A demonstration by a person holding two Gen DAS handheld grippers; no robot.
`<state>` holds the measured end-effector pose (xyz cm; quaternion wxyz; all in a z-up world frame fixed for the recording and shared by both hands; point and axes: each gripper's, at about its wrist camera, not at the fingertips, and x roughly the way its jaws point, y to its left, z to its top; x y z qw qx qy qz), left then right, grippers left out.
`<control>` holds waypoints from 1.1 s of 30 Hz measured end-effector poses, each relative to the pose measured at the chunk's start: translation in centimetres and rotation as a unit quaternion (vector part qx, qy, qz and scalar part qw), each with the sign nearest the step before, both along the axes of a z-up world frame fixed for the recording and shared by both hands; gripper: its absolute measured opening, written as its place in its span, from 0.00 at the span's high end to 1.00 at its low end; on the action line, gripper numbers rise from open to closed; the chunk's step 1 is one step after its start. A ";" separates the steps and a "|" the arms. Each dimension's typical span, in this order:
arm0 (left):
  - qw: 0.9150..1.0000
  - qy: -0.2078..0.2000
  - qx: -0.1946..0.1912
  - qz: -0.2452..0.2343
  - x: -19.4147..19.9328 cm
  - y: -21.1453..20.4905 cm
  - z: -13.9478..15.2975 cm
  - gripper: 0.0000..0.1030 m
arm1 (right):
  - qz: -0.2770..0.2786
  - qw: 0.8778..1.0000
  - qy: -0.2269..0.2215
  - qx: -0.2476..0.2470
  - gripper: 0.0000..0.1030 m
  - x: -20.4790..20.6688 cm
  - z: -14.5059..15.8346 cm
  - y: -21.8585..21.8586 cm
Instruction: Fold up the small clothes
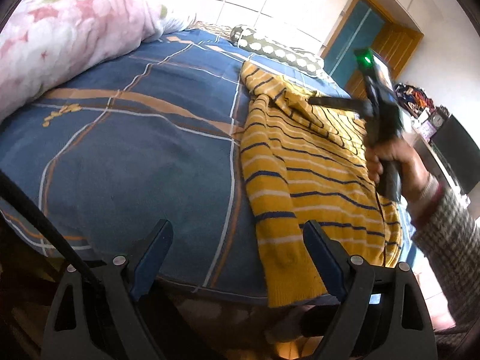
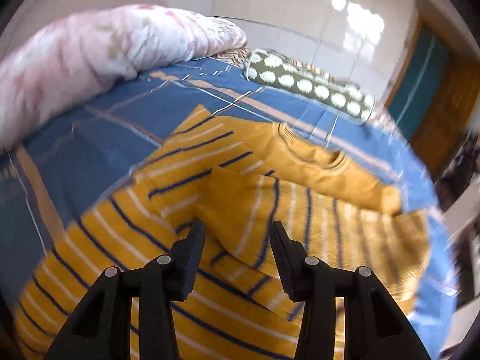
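Right wrist view smeared by motion blur: sweater (image 2: 240, 210) stripes streak, bed edge at right hard to read. Left wrist view sharper, though the sweater's right side is partly hidden behind the person's hand (image 1: 393, 162) and the tool it grips. A black cable (image 1: 45, 225) cuts across the lower left there.

Sweater: yellow knit, thin navy and white stripes, plain yellow band at the ribbed neckline. Lies on the bed (image 1: 135, 156), on a blue cover with tan and white lines, near the bed's front edge; hem hangs slightly over it. One sleeve folded across the body, cuff pointing inward.

Left tongs (image 1: 237, 258): apart, wide, nothing between, hovering over the bed's front edge beside the sweater's left side.

Right tongs (image 2: 237, 240): apart, above the folded sleeve, pads not pressing cloth.

Pink floral quilt (image 1: 75, 36) heaped at far left; spotted bolster pillow (image 2: 309, 87) at the head.
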<state>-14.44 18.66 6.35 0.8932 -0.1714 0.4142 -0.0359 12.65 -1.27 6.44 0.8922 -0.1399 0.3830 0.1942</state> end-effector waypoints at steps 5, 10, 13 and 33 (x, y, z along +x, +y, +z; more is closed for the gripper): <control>1.000 -0.002 -0.004 0.003 0.0 0.5 -0.3 0.15 | -0.015 0.998 0.052 0.036 0.53 3.2 -1.4 2.2; 1.000 -0.007 0.008 0.010 -0.4 1.5 -0.8 0.15 | -0.041 0.996 0.073 -0.020 0.59 5.0 -4.0 3.7; 1.000 -0.006 0.018 0.022 -0.4 2.1 -1.0 0.15 | -0.059 0.996 0.068 -0.014 0.90 4.8 -3.5 3.3; 0.989 0.014 0.140 0.053 1.4 2.4 0.5 0.15 | 0.012 0.991 0.107 0.082 0.58 -0.8 2.3 0.4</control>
